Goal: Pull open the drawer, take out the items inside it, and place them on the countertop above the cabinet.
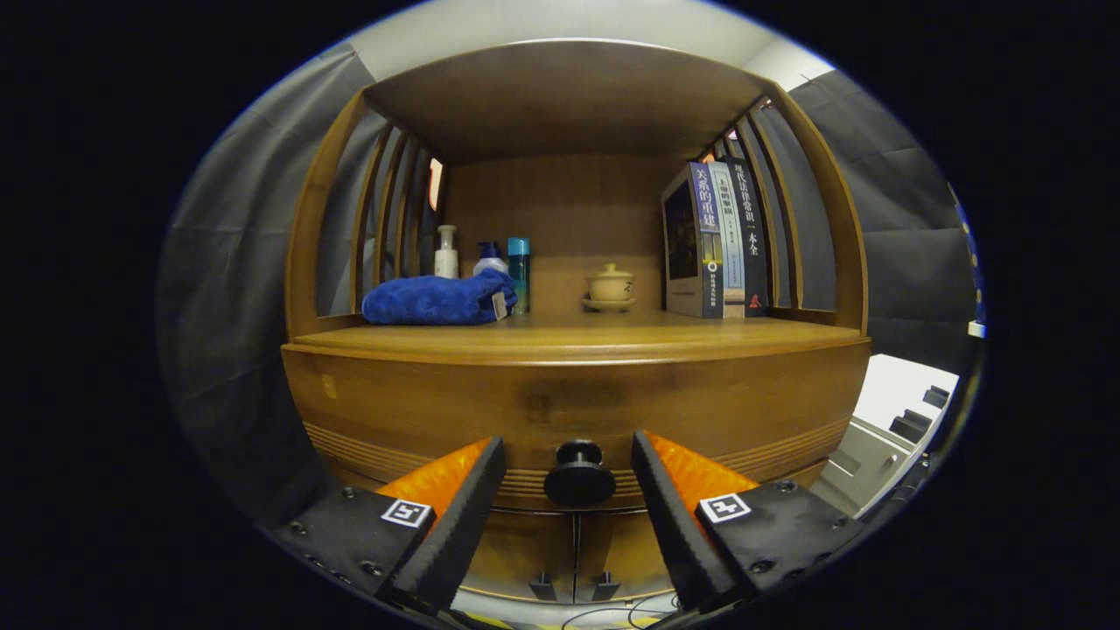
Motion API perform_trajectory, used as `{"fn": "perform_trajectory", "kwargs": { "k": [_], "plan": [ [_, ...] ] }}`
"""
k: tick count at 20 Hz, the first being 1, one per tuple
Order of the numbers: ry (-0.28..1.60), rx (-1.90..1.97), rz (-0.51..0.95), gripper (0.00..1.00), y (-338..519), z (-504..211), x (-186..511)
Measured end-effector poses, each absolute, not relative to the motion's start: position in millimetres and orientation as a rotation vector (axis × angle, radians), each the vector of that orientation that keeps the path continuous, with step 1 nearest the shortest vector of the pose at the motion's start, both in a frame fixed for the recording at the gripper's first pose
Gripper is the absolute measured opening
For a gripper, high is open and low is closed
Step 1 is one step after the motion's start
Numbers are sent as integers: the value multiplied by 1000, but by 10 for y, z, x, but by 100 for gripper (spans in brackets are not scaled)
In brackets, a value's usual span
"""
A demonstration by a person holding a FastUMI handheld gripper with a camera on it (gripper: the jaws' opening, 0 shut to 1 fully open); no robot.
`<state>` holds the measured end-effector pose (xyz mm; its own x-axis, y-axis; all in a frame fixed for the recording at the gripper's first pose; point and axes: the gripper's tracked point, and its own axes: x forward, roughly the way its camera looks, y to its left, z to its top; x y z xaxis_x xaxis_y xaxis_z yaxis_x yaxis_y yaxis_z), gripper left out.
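Centrally, showing gripper [569, 455] facing wooden cabinet [577, 385] head-on, fingers [472, 499] spread wide and pinching nothing. Framing black round knob [578, 473] of drawer [577, 402] between the two fingers, roughly midway, with clear gaps on both sides; not touching either pad. Judging the spread as deliberate: leaving room to slide around the knob before closing, so that both pads can be pressing on its neck and pulling straight outward.

Sitting flush with the cabinet front, drawer apparently not yet opened; contents hidden, so number and kind of items impossible to tell. Judging the task as being at its first step, with the approach to the knob nearly lined up.

Lying beyond and above the fingers, countertop [560, 337] serving as the destination, with bare wood running across its front strip nearest the fingers. Occupying the back of that surface: folded blue towel [437, 300] beyond the left finger, with three bottles [490, 262] standing just behind it; small lidded teacup [610, 284] on a saucer beyond the knob; upright books [717, 241] beyond the right finger. Suggesting the free front strip as the likely spot for setting items down.

Showing below the knob, between the fingers, two lower cabinet doors [573, 551] meeting at a seam.
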<state>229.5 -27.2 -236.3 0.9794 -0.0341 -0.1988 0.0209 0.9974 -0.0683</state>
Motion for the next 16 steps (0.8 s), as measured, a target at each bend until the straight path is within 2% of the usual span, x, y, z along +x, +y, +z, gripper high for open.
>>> {"fn": "perform_trajectory", "kwargs": {
  "k": [5, 7, 8, 12, 13, 16],
  "plan": [
    [257, -34, -20, 71, -308, -2525, 2386],
    [264, -4, -31, 56, -314, -2549, 2440],
    [265, 14, -33, 56, -345, -2568, 2437],
    [279, 50, -28, 46, -331, -2564, 2437],
    [286, 52, -28, 40, -328, -2562, 2424],
    [301, 51, -26, 40, -327, -2556, 2368]
  ]
}}
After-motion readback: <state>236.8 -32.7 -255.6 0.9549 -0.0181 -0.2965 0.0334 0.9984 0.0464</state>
